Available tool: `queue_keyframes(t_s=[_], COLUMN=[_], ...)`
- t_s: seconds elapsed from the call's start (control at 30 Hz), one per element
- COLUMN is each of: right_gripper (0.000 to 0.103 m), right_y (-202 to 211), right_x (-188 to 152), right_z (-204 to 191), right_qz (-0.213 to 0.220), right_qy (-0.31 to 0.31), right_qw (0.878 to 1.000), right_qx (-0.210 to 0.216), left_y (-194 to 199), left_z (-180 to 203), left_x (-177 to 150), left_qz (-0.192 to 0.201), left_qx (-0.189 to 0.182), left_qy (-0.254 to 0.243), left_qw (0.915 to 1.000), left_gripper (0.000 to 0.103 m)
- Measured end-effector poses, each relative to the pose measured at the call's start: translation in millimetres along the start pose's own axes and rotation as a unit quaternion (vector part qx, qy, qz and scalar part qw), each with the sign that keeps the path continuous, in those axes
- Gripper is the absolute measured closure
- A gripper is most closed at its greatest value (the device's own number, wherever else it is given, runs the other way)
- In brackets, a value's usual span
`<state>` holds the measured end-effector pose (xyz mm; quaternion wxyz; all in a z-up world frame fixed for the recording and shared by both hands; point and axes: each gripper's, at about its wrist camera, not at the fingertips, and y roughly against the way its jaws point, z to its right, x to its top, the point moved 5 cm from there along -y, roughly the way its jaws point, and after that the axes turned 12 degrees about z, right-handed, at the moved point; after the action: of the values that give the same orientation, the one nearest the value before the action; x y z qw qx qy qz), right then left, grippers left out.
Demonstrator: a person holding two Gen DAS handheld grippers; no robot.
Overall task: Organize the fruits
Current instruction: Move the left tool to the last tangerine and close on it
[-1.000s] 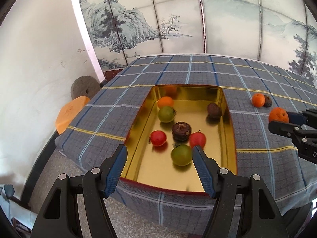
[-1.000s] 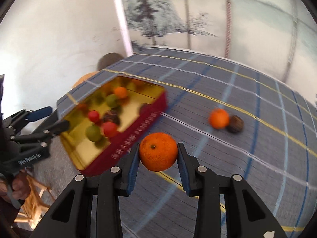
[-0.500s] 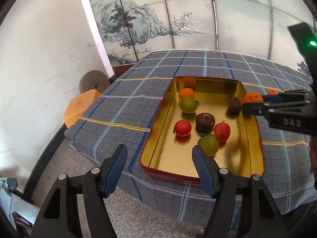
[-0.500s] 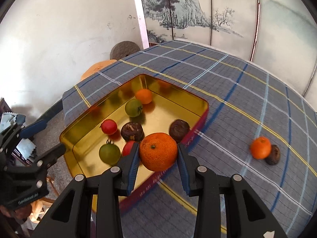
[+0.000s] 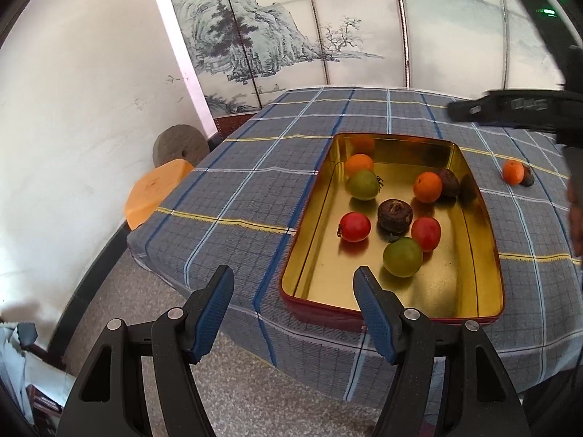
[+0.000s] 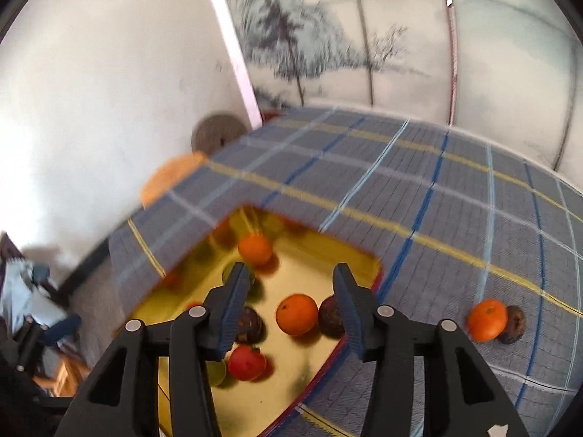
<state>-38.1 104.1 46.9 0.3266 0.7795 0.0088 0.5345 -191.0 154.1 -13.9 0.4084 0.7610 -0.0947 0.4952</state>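
Right claw (image 6: 291, 291) jaws just opening, nothing gripped; left claw (image 5: 293, 291) agape, empty.

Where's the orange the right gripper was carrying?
In the gold tray, far right side, touching a dark brown fruit: the orange lies free below the open right gripper.

we see a gold tray (image 5: 484, 218) holding two oranges, two red and two green fruits, two brown ones; another orange (image 5: 512, 171) lies outside beside a dark fruit (image 5: 528, 178).

Plaid-clothed table (image 5: 255, 189) bearing a gold tin tray (image 5: 488, 218), a loose orange (image 5: 512, 172) touching a dark fruit (image 5: 527, 179).
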Motion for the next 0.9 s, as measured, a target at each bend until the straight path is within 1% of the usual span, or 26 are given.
queue_keyframes(t_s=[0.07,0.1,0.13,0.2,0.27,0.37,0.4,0.43,0.5,0.57,0.67,0.7,0.73,0.77,0.8,0.83,0.9], right_gripper=[0.054,0.05,0.041,0.033,0.033,0.033,0.033,0.033,0.033,0.033,0.033,0.033,0.033,0.033,0.032,0.032,0.032], right_y=[17.4,24.5,35.0,54.7,76.0,99.0,106.1,112.7,128.3,145.6,168.2,172.1,175.6,178.3,179.5,180.6,181.1], right_x=[3.3,3.4,0.6,-10.2,-27.6,-56.6,-70.2,-80.5,-100.9,-115.4,-133.1,-136.7,-140.8,-144.5,-147.5,-148.6,-149.5], right_z=[9.9,14.2,21.3,39.3,64.9,110.2,130.6,146.7,184.2,218.9,263.4,273.4,283.3,289.2,294.5,296.6,297.5], right_qz=[0.02,0.027,0.035,0.042,0.043,0.016,0.002,-0.011,-0.032,-0.038,-0.042,-0.043,-0.044,-0.043,-0.04,-0.034,-0.03], right_qy=[-0.006,-0.008,-0.006,0.0,0.005,0.011,0.018,0.019,-0.001,-0.028,-0.074,-0.082,-0.094,-0.104,-0.115,-0.12,-0.122], right_qw=[1.0,1.0,0.999,0.998,0.997,0.991,0.987,0.982,0.975,0.967,0.956,0.953,0.951,0.951,0.95,0.951,0.955], right_qx=[-0.002,-0.004,-0.012,-0.039,-0.071,-0.131,-0.162,-0.185,-0.222,-0.252,-0.281,-0.287,-0.29,-0.29,-0.287,-0.283,-0.27], left_y=[1.5,2.6,4.6,6.4,8.9,14.4,16.9,19.0,24.5,30.7,32.5,30.8,26.4,22.7,19.0,12.9,3.5], left_z=[0.0,0.2,1.3,3.7,10.2,23.5,30.0,34.5,51.5,74.7,112.2,126.2,143.6,156.0,166.9,185.8,212.0], left_x=[-0.3,0.2,0.6,1.5,3.1,8.4,11.9,14.8,24.0,35.1,50.4,56.8,66.0,72.2,77.5,85.4,93.3], left_qz=[0.002,0.004,0.007,0.01,0.013,0.016,0.017,0.019,0.027,0.037,0.039,0.034,0.028,0.024,0.022,0.017,0.01], left_qx=[0.0,-0.001,-0.002,-0.005,-0.012,-0.037,-0.052,-0.061,-0.088,-0.119,-0.166,-0.192,-0.23,-0.256,-0.273,-0.296,-0.33], left_qy=[-0.001,-0.001,-0.004,-0.01,-0.017,-0.027,-0.03,-0.033,-0.046,-0.066,-0.092,-0.095,-0.097,-0.1,-0.106,-0.124,-0.16], left_qw=[1.0,1.0,1.0,0.9999,0.9997,0.9988,0.9981,0.9974,0.9947,0.9901,0.981,0.9762,0.968,0.9612,0.9558,0.9469,0.9302], left_gripper=[0.034,0.034,0.034,0.034,0.034,0.034,0.034,0.034,0.034,0.034,0.034,0.034,0.034,0.034,0.034,0.034,0.034])
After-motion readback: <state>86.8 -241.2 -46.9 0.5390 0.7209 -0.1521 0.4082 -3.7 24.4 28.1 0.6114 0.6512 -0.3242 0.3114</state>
